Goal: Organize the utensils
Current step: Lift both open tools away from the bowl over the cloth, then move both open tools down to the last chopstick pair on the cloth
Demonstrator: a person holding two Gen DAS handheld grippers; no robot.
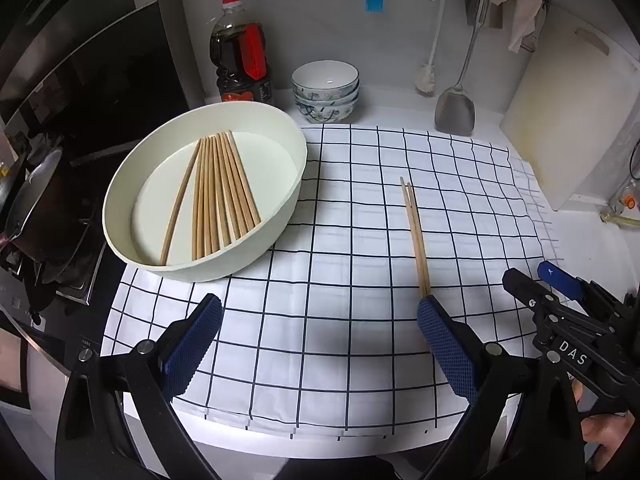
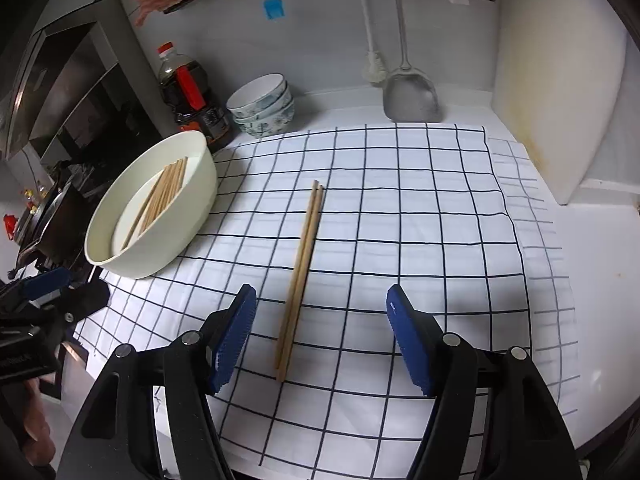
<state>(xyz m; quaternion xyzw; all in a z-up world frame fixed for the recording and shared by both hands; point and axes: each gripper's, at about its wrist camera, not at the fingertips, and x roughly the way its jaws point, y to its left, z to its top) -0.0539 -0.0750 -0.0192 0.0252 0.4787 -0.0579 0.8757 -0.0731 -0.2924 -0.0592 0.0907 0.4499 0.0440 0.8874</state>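
Note:
A pair of wooden chopsticks [image 2: 300,280] lies side by side on the checked cloth [image 2: 400,220]. My right gripper [image 2: 322,320] is open. The near end of the pair shows in the gap between its blue pads [image 2: 236,336] and touches neither. A white oval bowl [image 1: 280,216] at the left holds several more chopsticks [image 1: 216,196], fanned out flat. My left gripper [image 1: 320,320] is open over bare cloth in front of the bowl, with nothing between its fingers. The loose pair [image 1: 416,240] ends by its right pad [image 1: 444,340]. The right gripper [image 1: 528,274] shows at the right edge.
At the back stand a dark sauce bottle [image 1: 240,52] and stacked patterned bowls [image 1: 325,88]. A metal spatula [image 1: 456,108] and a brush [image 1: 426,76] hang on the wall. A white cutting board [image 1: 568,120] leans at the right. A stove with a pan [image 1: 32,200] borders the left.

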